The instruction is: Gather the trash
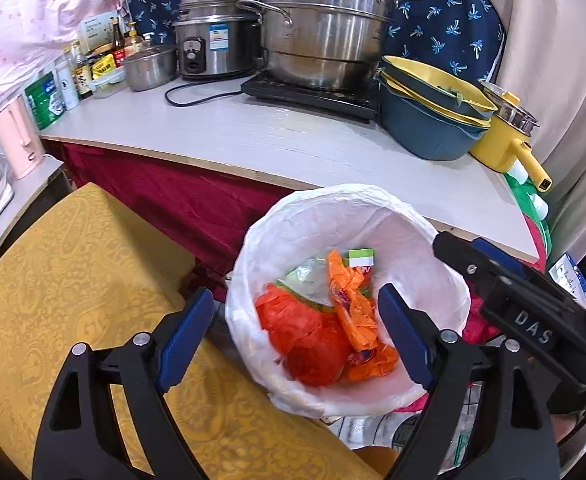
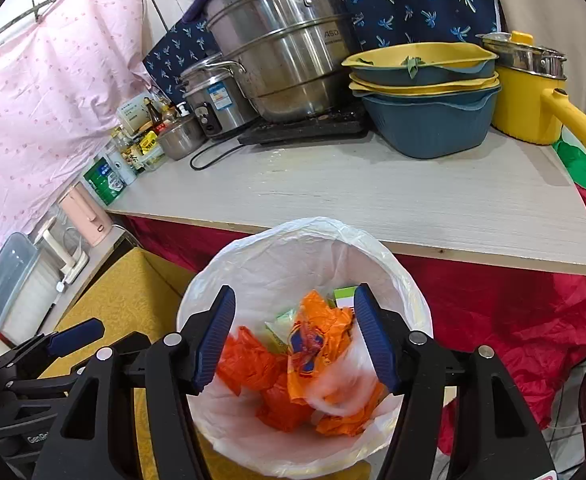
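Left wrist view, left to right: yellow cushion (image 1: 77,288); left gripper (image 1: 297,336), jaws apart, empty; white-lined bin (image 1: 413,248) below the counter edge (image 1: 333,184), holding crumpled orange wrappers (image 1: 353,316). Right gripper (image 2: 295,344), lower centre, jaws apart, empty.

pale countertop (image 1: 293,136) bears steamer (image 1: 325,28), basins (image 1: 429,120).

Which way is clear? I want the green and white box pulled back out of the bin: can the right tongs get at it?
Probably yes. The right tongs hang open over the bin, and the green and white box shows at the far side; only the orange wrapper lies against it.
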### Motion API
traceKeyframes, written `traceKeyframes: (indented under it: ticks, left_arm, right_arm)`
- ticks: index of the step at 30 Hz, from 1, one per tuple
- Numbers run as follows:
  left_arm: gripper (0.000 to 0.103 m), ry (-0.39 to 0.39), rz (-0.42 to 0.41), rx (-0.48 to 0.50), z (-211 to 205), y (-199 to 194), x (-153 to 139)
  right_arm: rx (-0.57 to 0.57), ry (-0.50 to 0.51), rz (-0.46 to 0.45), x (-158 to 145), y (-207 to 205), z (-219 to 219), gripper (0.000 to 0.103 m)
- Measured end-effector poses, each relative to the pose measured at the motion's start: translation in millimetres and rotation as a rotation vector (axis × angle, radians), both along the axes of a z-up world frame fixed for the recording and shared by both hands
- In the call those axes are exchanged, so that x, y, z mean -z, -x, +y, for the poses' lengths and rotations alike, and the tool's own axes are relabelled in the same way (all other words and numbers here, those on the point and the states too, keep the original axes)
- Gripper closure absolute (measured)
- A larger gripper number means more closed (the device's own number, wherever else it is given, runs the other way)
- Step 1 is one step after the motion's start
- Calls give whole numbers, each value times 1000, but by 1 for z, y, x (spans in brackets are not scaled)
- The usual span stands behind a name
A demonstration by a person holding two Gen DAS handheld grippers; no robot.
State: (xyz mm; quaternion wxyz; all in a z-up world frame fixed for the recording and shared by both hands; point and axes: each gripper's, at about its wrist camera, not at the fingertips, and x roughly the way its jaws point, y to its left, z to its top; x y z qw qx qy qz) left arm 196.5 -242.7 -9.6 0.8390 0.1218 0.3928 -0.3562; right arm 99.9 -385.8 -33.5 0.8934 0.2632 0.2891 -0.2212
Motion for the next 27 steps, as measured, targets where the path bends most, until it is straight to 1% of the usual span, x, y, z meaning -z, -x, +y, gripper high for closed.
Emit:
traceKeyframes:
  ticks: [3,7,10,13,18,21,23,24,25,27]
  left_arm:
    - [23,1,-14,-7,9,4,-5]
    - [23,4,-44,-10,20,14,-14]
    - [21,5,-65,-14,27,22,-20]
    - [19,5,-80,-20,33,29,-24]
    - [19,11,-94,-36,47,41,-31]
    - [18,9,-110,-49,56,50,-34]
    - [13,-1,-132,-70,63,57,-37]
    - [12,-1,-134,-78,66,60,-38]
    - [12,1,-133,-85,70,63,-39]
    - [12,0,-132,-100,77,68,-40]
  right_arm:
    - [-3,8,2,-4,4,6,42]
    - [-7,36,-2,-15,12,17,36]
    - [-11,52,-8,-23,18,25,34]
    - [-13,77,-6,-33,24,33,34]
    - [-31,121,16,-45,34,51,32]
    - [-47,160,36,-49,41,65,27]
    - [-40,192,51,-52,46,74,25]
    - [-37,203,59,-52,49,78,22]
    - [-37,207,63,-53,51,80,19]
    - [-40,200,67,-53,57,84,19]
